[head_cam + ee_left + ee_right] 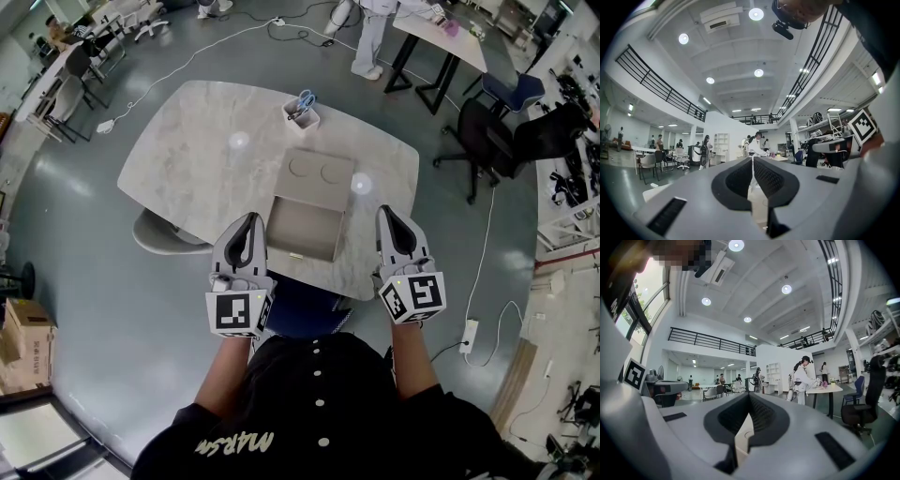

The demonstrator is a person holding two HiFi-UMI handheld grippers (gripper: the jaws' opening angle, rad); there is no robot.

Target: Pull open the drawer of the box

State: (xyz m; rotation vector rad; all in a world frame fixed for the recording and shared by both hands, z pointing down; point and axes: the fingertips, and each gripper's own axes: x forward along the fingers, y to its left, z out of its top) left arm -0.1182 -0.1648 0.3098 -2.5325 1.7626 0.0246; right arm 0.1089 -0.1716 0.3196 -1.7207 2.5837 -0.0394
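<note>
A flat beige box (pixel 320 174) with two round marks on its lid lies on the pale marble table (pixel 197 141). Its drawer (pixel 305 228) stands pulled out toward me, its inside bare. My left gripper (pixel 249 225) hovers just left of the drawer, raised above the table's near edge, jaws shut on nothing. The right gripper (pixel 388 218) is held level with it to the drawer's right, also shut and holding nothing. In the left gripper view (pixel 753 160) and the right gripper view (pixel 749 397) the black pads meet, aimed out across the hall. A sliver of beige box (pixel 742 439) shows below the right jaws.
A small white holder with blue-handled scissors (pixel 301 110) stands behind the box. A grey chair (pixel 159 234) sits under the table's left side. Black office chairs (pixel 497 131) and a second table (pixel 441 37) are at back right, where a person (pixel 367 37) stands. Cables cross the floor.
</note>
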